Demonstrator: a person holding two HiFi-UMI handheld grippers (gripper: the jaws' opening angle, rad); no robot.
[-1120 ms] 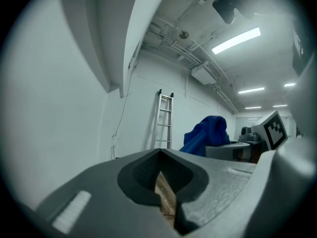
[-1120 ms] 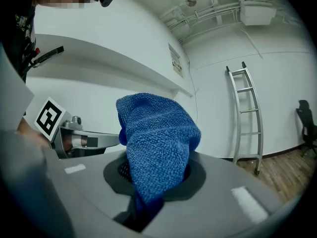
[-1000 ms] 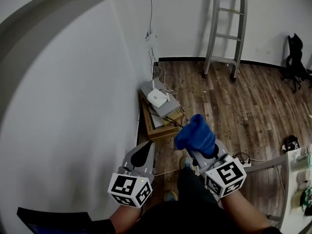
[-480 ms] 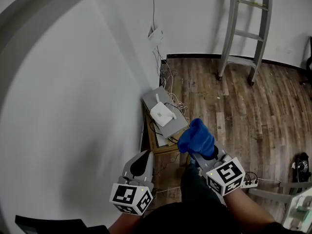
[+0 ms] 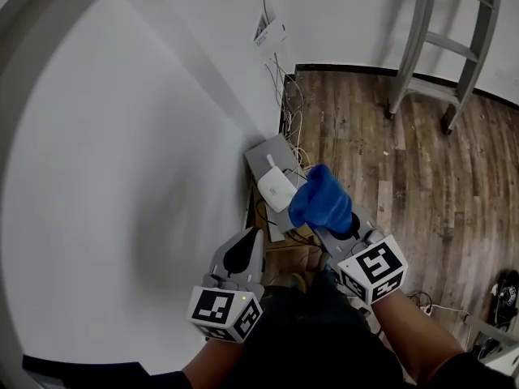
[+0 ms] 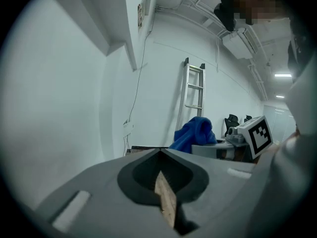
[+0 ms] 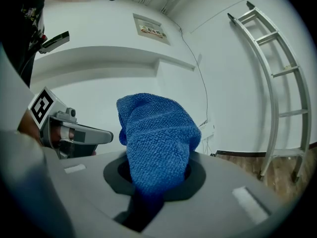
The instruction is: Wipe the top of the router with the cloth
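In the head view the white router (image 5: pixel 277 190) lies on a grey box (image 5: pixel 268 154) by the wall. My right gripper (image 5: pixel 333 227) is shut on a bunched blue cloth (image 5: pixel 322 201), which hangs just right of the router and above it, overlapping its right edge. In the right gripper view the cloth (image 7: pixel 156 138) sticks up out of the closed jaws of the right gripper (image 7: pixel 151 185). My left gripper (image 5: pixel 242 240) is shut and holds nothing, lower left of the router; in its own view the left gripper (image 6: pixel 162 185) shows only a thin slit between its jaws.
A wooden crate (image 5: pixel 285 241) carries the grey box. Cables run up the white wall to a wall box (image 5: pixel 270 31). A metal ladder (image 5: pixel 454 43) leans at the back right. Wood floor (image 5: pixel 365 136) spreads to the right, with a power strip (image 5: pixel 436 308) low on the right.
The view has closed in on the router. My right gripper with the cloth now sits right beside the router instead of well short of it. The left gripper keeps its place.
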